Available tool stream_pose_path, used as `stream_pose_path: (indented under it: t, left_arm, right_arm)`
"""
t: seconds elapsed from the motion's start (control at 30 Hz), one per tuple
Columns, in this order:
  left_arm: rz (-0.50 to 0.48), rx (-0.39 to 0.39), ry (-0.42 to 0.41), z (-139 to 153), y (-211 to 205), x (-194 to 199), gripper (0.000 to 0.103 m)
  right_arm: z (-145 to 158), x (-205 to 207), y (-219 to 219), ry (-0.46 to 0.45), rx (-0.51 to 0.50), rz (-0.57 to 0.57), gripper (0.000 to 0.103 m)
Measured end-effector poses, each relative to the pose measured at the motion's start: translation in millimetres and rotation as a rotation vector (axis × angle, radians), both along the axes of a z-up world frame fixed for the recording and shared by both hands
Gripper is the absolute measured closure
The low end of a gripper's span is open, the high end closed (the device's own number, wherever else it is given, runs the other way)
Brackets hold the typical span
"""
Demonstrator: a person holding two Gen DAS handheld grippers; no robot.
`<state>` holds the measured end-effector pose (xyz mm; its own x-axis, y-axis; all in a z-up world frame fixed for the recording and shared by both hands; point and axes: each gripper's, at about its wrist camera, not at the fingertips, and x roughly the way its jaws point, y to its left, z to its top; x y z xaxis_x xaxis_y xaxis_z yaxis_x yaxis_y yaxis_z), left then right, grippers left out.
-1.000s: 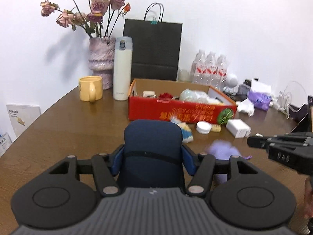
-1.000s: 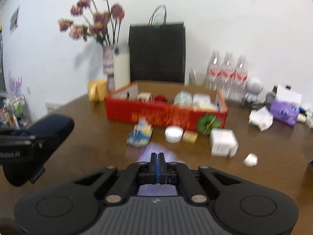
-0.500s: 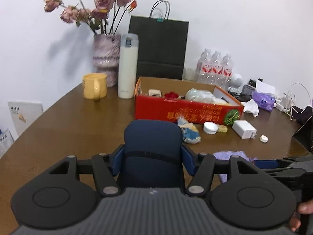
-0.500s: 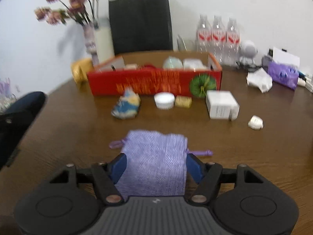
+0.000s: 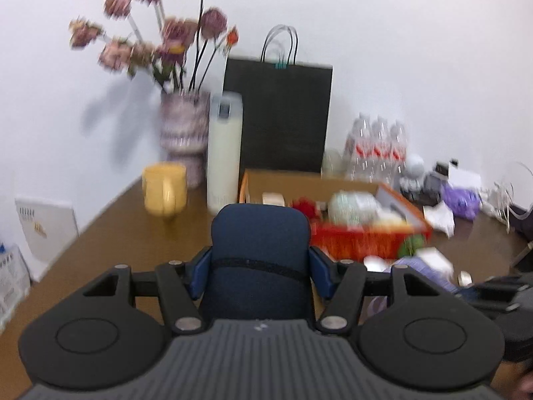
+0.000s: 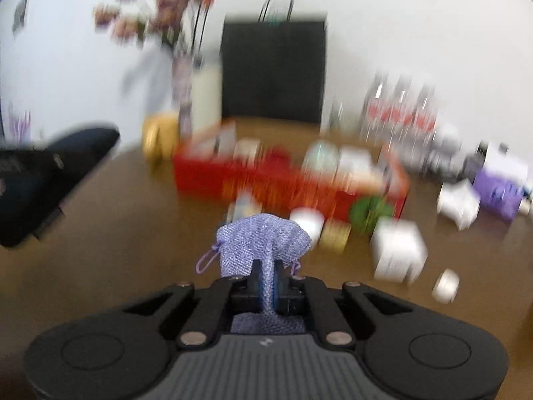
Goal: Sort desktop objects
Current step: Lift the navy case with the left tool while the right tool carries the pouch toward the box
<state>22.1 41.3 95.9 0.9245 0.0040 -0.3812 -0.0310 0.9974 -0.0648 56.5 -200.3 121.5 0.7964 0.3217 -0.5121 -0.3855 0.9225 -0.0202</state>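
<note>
**Two loads in the air, one red box to hit**

Biggest worry first: the red box (image 6: 289, 180) on the table (image 6: 116, 233) is already crowded, and both hands carry something toward that side. If the two come in together, they could knock each other or tip what lies inside. In front of the box stand loose bits, a white round tub (image 6: 308, 221), a white block (image 6: 398, 253) and a small white cap (image 6: 446, 286), and a low pass could sweep them off.

Next, the dark blue case (image 5: 260, 260). It sits squarely between the fingers (image 5: 200, 275) of the left gripper (image 5: 260, 275), blue pads pressed to both its sides, its front end sticking well out past them. A bulky thing held at one end may swing or slip.

Smallest, the purple mesh pouch (image 6: 263, 243). The right gripper (image 6: 266, 286) is clenched tight on a thin pinch of its fabric, the rest fanning out above and ahead of the tips, the drawstring (image 6: 206, 261) dangling at the left. Soft cloth in a narrow nip can slide free, and that loop may snag on the box rim.
</note>
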Motion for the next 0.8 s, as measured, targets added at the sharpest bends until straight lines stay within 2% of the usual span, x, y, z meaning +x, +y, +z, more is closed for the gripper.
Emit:
stream_pose_path:
  t: [0.13,0.23,0.37,0.5,0.6,0.67,0.8]
  left_arm:
    - [-0.031,-0.04,-0.039,40.3,2.8,55.4,0.042]
    - [-0.032,0.011,-0.043,60.1,-8.3,101.1,0.042]
    - [-0.044,-0.012,0.037,64.6,-16.5,169.6,0.042]
    - [-0.013,0.002,0.147,35.7,-26.1,233.6,0.042]
    - [0.024,-0.014,0.267,-1.6,-26.8,266.2,0.042]
    - [0.036,-0.026,0.314,-23.2,-24.4,275.3,0.042]
    - [0.035,0.002,0.351,-46.6,-24.4,279.9,0.039]
  right_arm:
    - [60.0,42.0,-7.5,-0.092,0.065,-0.018,0.099]
    - [95.7,85.7,-10.8,-0.086,0.129,-0.023,0.099]
    - [120.3,143.6,4.1,-0.048,0.189,-0.019,0.098]
    - [105.7,206.0,37.1,0.096,0.205,-0.042,0.098]
    - [70.7,238.2,59.0,0.19,0.148,-0.093,0.098]
    - [46.7,249.9,66.7,0.26,0.144,-0.111,0.098]
    - [10.1,259.8,82.3,0.331,0.08,-0.125,0.096]
